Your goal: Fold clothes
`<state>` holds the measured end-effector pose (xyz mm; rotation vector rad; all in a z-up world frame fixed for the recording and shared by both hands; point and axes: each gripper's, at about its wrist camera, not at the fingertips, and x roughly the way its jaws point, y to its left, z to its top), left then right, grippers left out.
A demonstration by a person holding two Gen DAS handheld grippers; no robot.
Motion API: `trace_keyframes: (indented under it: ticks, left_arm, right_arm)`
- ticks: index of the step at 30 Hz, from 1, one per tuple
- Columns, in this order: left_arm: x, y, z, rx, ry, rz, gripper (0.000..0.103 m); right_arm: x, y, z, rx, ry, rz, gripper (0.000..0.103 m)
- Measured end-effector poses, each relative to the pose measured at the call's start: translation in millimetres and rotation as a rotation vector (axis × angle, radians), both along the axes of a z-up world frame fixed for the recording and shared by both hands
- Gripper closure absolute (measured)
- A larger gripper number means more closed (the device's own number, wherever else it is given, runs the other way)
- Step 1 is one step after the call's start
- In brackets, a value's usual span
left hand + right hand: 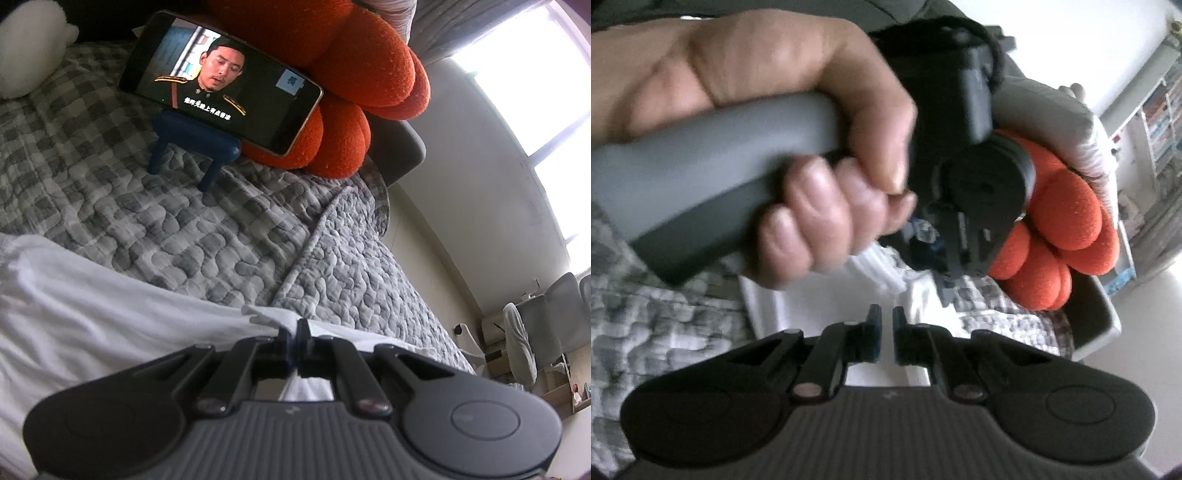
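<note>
A white garment [92, 302] lies across the near part of the bed on a grey checked quilt [184, 229]. My left gripper [295, 326] is shut on a bunched edge of this garment, close to the bed's right side. In the right wrist view my right gripper [885, 315] hovers over the white garment [764, 306], its jaws a narrow gap apart with nothing clamped between them. Just ahead of it a person's hand [820, 229] grips the grey handle [701, 166] of the left gripper, which blocks most of the view.
A phone [221, 81] playing video leans on a small blue stand [192, 147] against an orange cushion [369, 74] at the bed's far end. A white plush [29, 48] sits far left. The bed edge drops off at right toward chairs [554, 314] and a bright window [535, 92].
</note>
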<state>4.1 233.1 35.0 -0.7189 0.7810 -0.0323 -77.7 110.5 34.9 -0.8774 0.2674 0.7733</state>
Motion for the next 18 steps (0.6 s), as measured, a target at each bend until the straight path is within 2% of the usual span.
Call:
trace_keyframes:
  ticks: [2,4,5,11,15,18]
  left_arm:
    - [-0.4,-0.4,0.8,0.006,-0.004,-0.001,0.101]
    - [-0.5,-1.1,1.5,0.008,-0.008,-0.004,0.101]
    - [-0.5,-1.6,1.8,0.01,-0.01,-0.005,0.101]
    - [-0.7,-2.0,2.2,0.008,-0.014,-0.008,0.101]
    - [-0.3,-2.1,2.1,0.005,-0.012,-0.008,0.101]
    - [-0.4,-1.7,1.9,0.003,-0.01,-0.006,0.101]
  right_arm:
    - [4.5,-3.1,2.0,0.02,0.007,-0.029,0.078]
    - [7.3,-5.4,3.4,0.037,0.013,-0.043,0.07]
    - [8.4,-5.6,3.4,0.043,0.012,-0.048,0.07]
    - [11.0,-0.4,-8.6,0.008,0.006,-0.059,0.07]
    - [15.2,0.0,-9.4,0.01,-0.008,-0.071,0.074]
    - [13.5,-1.6,-4.4,0.017,-0.002,-0.053,0.091]
